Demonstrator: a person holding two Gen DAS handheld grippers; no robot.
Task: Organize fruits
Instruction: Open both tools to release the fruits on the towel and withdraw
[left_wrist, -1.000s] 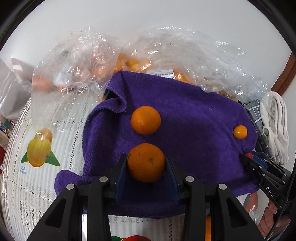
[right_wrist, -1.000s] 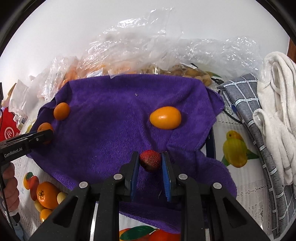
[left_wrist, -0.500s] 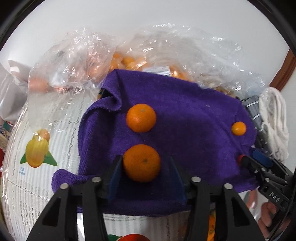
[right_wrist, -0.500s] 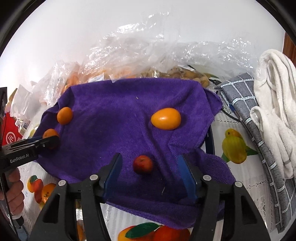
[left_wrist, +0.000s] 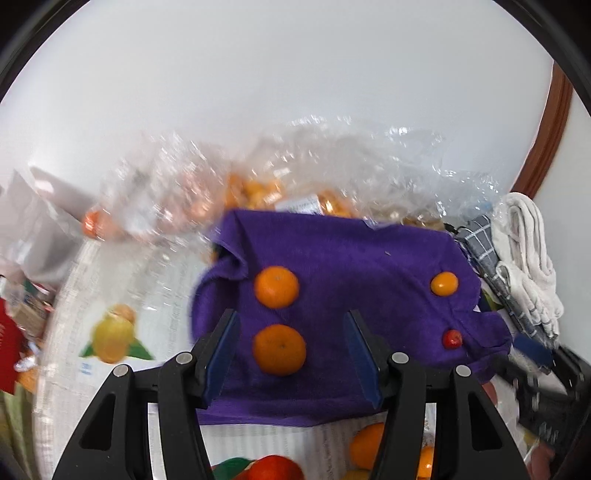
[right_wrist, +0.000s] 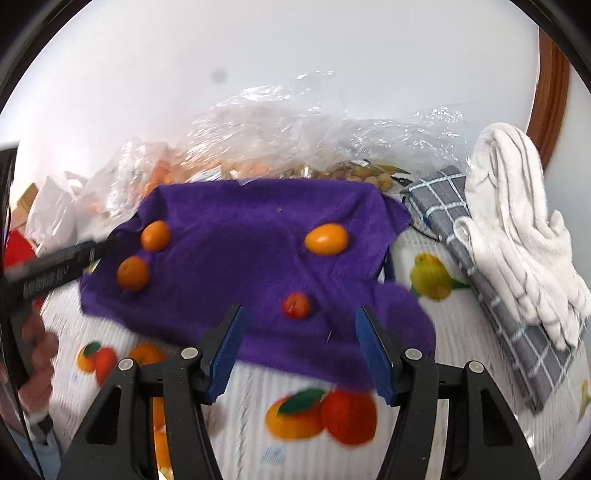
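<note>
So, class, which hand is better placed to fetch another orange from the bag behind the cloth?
Probably left: the left tool, jaws opening around a loose orange, faces the orange bag directly; the right tool sits further right, nearer the towels.

No writing can be read: the white lettering on the side of the left hand-held gripper (right_wrist: 48, 275) and the small blue print on the tablecloth (right_wrist: 273, 456) are blurred.

Purple towel (right_wrist: 240, 221), orange tangerines (left_wrist: 279, 350), grey checked cloth (right_wrist: 461, 229).
</note>
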